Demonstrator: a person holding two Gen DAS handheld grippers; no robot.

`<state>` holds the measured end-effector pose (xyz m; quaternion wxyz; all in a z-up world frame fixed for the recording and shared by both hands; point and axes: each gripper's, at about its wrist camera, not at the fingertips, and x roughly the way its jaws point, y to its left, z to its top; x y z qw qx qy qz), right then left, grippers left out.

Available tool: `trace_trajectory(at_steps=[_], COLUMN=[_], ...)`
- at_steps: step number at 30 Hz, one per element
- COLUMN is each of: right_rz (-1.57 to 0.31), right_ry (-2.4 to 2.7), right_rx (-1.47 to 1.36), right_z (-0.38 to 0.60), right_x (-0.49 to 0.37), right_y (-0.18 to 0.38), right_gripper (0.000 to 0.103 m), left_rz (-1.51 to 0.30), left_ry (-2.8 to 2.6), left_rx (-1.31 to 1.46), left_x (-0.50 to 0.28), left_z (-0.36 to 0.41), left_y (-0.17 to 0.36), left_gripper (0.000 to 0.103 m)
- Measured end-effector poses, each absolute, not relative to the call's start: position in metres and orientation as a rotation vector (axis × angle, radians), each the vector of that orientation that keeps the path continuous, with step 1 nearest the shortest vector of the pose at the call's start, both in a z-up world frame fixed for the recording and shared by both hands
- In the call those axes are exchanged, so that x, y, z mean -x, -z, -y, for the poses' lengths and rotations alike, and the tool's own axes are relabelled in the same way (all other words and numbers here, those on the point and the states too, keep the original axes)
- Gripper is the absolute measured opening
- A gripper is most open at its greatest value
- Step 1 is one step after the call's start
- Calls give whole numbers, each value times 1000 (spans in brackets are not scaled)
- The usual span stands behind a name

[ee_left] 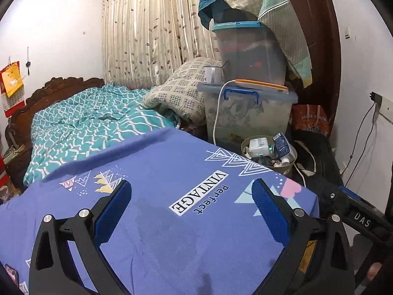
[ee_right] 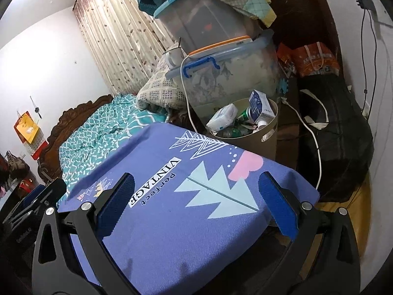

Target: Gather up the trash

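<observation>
Both tools empty, jaws spread wide apart. Left gripper (ee_left: 190,211) sits low centre of its frame over the purple cloth (ee_left: 172,221) printed "perfect VINTAGE". Right gripper (ee_right: 196,204) is low centre too, above the same cloth. Trash bin (ee_right: 267,132) stands just past the cloth's far edge, right of centre, below the stacked storage boxes (ee_right: 233,73). Inside: blue carton (ee_right: 258,105), white packet (ee_right: 223,118), green bottles (ee_right: 235,130). Bed with teal quilt (ee_left: 81,127) mid left.
</observation>
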<state>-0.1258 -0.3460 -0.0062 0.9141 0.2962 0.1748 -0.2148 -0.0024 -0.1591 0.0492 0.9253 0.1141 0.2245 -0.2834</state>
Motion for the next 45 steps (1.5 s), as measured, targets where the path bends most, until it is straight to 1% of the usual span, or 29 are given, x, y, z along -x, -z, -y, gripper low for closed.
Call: trace_trajectory(at_steps=[10,23,45], right_rz=[-395,-394,-421], right_ry=[437,416,394], right_rx=[-628,-627,-650], right_z=[347,349,353], right_x=[119,118,114], right_y=[17,12,22], right_gripper=[100,100,100], left_rz=[-486,-478,-494], left_ry=[533,511,521], left_rx=[-234,-240,-241], left_x=[-4,-5,-7], left_z=[155,154,157], left_y=[-51,-51,-49], left_gripper=[95,95,95])
